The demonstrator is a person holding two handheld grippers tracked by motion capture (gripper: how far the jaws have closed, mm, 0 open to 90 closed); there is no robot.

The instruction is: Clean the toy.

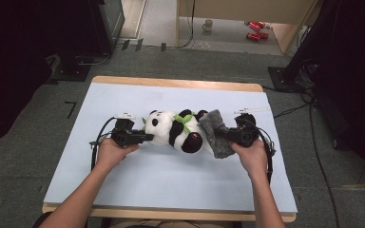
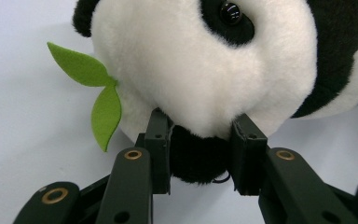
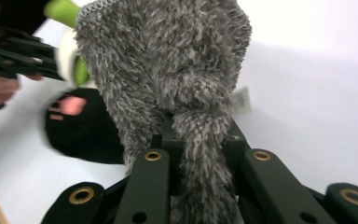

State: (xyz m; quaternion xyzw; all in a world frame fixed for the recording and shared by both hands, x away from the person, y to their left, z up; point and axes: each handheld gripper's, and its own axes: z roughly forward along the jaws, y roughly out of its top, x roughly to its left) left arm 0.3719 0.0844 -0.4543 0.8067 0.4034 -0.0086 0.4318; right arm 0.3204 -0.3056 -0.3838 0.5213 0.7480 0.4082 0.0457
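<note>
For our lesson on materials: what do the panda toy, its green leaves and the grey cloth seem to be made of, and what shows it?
Panda toy: probably soft plush, short dense fluffy pile, with a glossy, likely plastic eye.
Green leaves: probably felt, flat, matte, cleanly cut edges.
Grey cloth: looks like shaggy fleece or microfibre, long tufted fibres, with a knit-like edge at the top.

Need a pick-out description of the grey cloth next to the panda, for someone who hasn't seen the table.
On the pale blue tabletop, find the plush panda lying at the centre. Against its end nearer the person's right hand is the grey cloth, pinched by the right tongs. Shaggy and plain grey, unlike the black-and-white panda.
</note>
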